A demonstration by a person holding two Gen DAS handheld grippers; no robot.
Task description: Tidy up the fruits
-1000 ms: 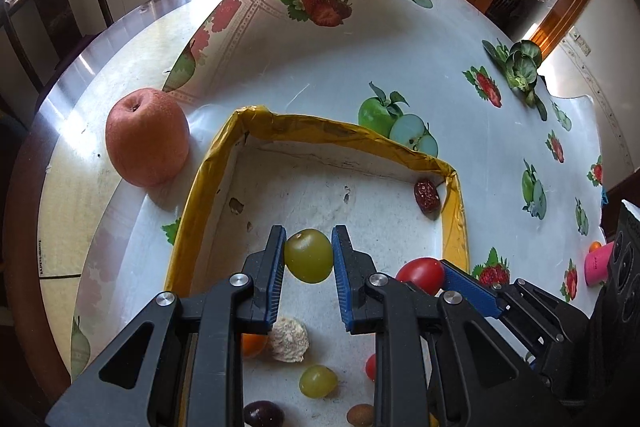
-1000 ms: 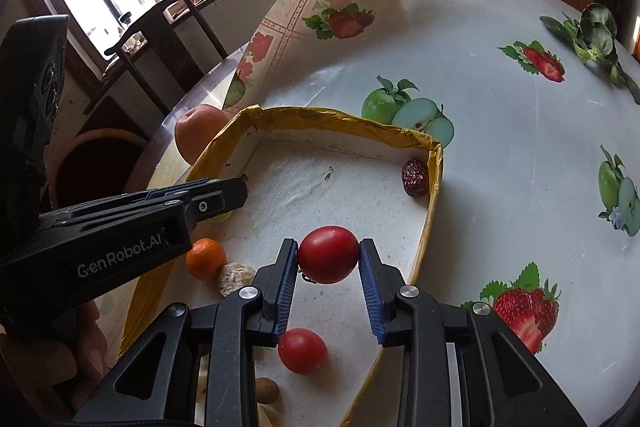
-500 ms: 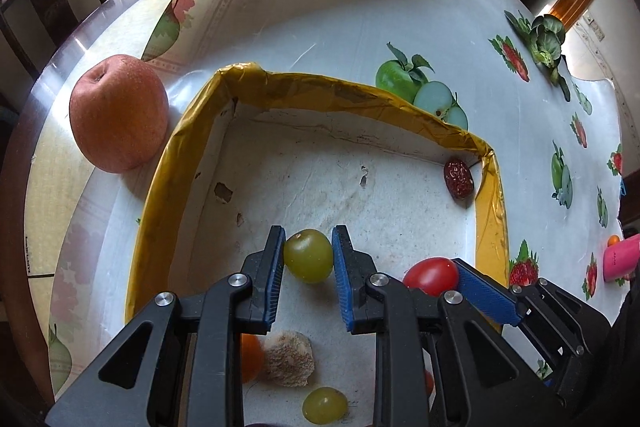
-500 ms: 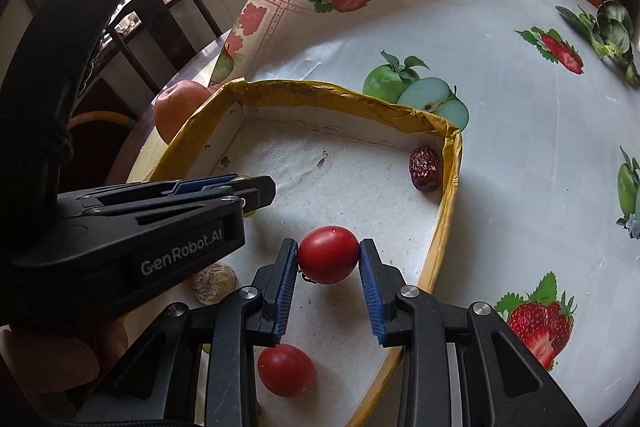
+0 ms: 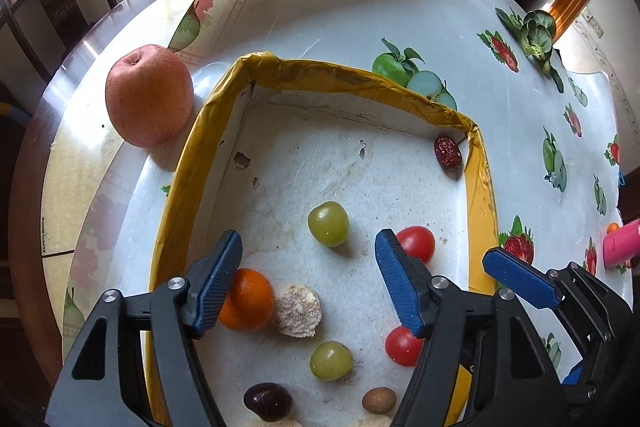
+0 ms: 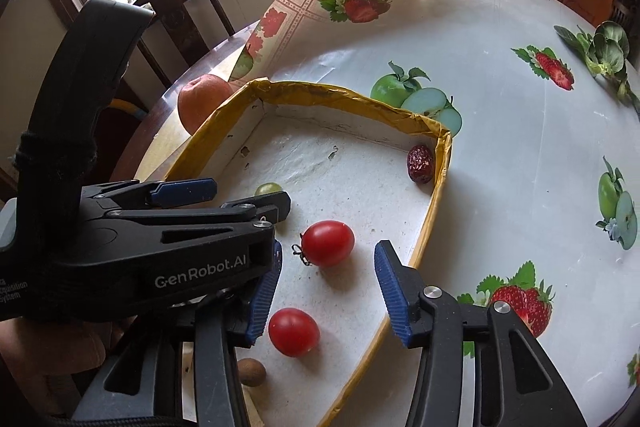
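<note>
A yellow-rimmed shallow box (image 5: 188, 163) (image 6: 434, 211) holds small fruits. My left gripper (image 5: 308, 267) is open and empty; a green grape (image 5: 328, 223) lies on the box floor just ahead of it. My right gripper (image 6: 326, 283) is open and empty; a red cherry tomato (image 6: 327, 242) (image 5: 416, 242) lies between its fingertips on the box floor. Also in the box: a second tomato (image 6: 294, 331), a second grape (image 5: 331, 361), a small orange (image 5: 247, 299), a red date (image 5: 448, 153) (image 6: 420, 163), a dark fruit (image 5: 267, 401).
A large apple (image 5: 149, 95) (image 6: 202, 99) sits on the table outside the box's left wall. The fruit-print tablecloth (image 6: 520, 147) curls up at the far side. A pink object (image 5: 622, 243) lies at the right edge. A chair (image 6: 180, 11) stands beyond the table.
Both grippers opened. The left one let go of the green grape and the right one let go of the red tomato; both fruits now rest on the box floor.
</note>
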